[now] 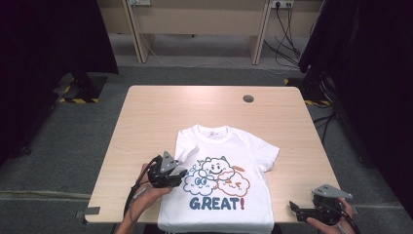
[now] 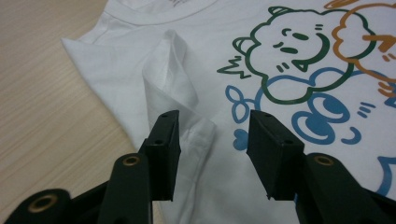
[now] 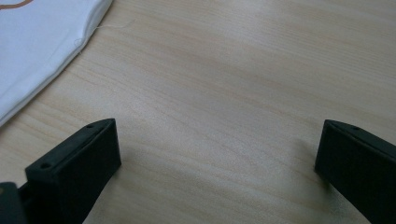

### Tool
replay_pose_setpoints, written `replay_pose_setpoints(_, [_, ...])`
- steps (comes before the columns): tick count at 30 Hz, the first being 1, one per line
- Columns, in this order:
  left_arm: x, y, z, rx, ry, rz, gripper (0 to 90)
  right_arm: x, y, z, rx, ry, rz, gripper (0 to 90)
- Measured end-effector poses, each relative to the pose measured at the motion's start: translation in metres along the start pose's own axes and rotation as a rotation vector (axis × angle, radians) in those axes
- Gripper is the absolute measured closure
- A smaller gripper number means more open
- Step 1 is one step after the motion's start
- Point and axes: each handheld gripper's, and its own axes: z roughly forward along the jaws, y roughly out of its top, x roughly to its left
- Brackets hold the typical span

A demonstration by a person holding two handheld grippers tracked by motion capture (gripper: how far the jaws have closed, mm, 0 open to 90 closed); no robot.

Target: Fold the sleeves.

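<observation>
A white T-shirt (image 1: pixel 221 180) lies face up on the near half of the counter (image 1: pixel 146 122), collar toward the far side, hem at the near edge. Its front carries cartoon clouds in green, blue and orange above the word "GREAT!" in blue with a red exclamation mark. The sleeve (image 2: pixel 170 74) on the shirt's left-hand side in the high view is folded in over the chest, standing up in a loose ridge; the other sleeve lies spread flat toward the right.

The left gripper (image 1: pixel 176 174) sits over that folded sleeve, at the shirt's edge beside the blue cloud. In the left gripper view its jaws are partly spread, with the sleeve's hem and a patch of shirt lying between them; one jaw rests at the cloth's fold, the other stands clear over the print, so the pads do not pinch the cloth. The person's left hand (image 1: pixel 146 192) holds it from the near edge.

The right gripper (image 1: pixel 294 208) is low at the counter's near right corner, well apart from the shirt's body, held in the right hand (image 1: pixel 331 222). Its jaws are spread wide over bare wood, with the shirt's edge (image 3: pixel 42 51) off to one side in the right gripper view.
</observation>
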Motion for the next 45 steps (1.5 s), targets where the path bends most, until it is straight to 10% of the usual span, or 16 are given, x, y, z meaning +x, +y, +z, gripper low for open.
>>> replay_pose_setpoints(6, [0.001,-0.001,0.005,0.013,0.021,-0.017,82.9,0.0,0.0,0.0,-0.001,0.0,0.0,0.1])
replay_pose_setpoints(20, [-0.003,-0.005,-0.023,-0.072,-0.137,0.015,85.4,0.0,0.0,0.0,-0.001,-0.001,0.002,0.1])
replay_pose_setpoints(27, [0.005,-0.016,-0.029,0.002,-0.112,0.056,75.9,0.0,0.0,0.0,-0.001,-0.002,0.001,0.1])
replay_pose_setpoints(33, [0.038,-0.003,-0.019,-0.135,-0.087,-0.169,52.0,0.001,0.0,0.001,-0.002,-0.003,0.003,0.1])
replay_pose_setpoints(45, [0.064,0.029,0.044,-0.05,-0.014,-0.151,43.6,0.001,0.0,0.001,-0.007,-0.002,0.001,0.1])
